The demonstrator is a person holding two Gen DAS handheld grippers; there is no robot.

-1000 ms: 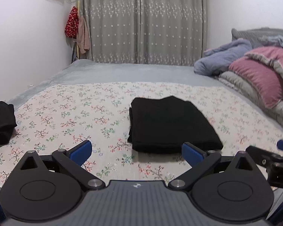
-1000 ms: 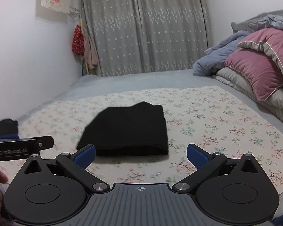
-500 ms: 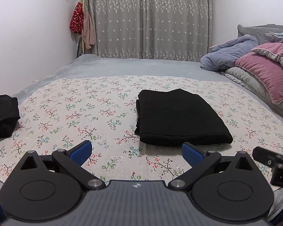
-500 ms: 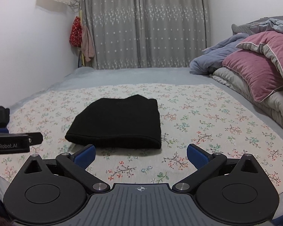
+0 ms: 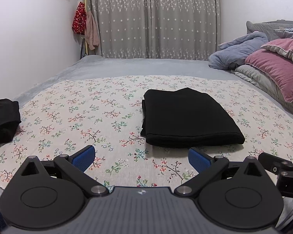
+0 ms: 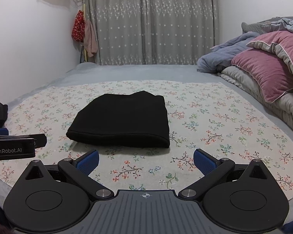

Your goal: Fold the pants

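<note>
The black pants (image 5: pixel 187 119) lie folded into a flat rectangle on the floral sheet (image 5: pixel 87 117), in the middle of the bed; they also show in the right wrist view (image 6: pixel 123 120). My left gripper (image 5: pixel 141 159) is open and empty, just short of the pants' near edge. My right gripper (image 6: pixel 145 161) is open and empty, also in front of the pants' near edge. Each gripper's side shows at the edge of the other's view.
Another black garment (image 5: pixel 2 119) lies at the sheet's left edge. Pink and grey pillows (image 5: pixel 277 76) and a blue blanket (image 5: pixel 238 52) are piled at the right. Grey curtains (image 5: pixel 154 19) hang behind the bed, with a white wall at the left.
Both grippers have drawn back and levelled a little, so the folded pants sit slightly farther away. Both stay open and empty. The pants have not moved.
</note>
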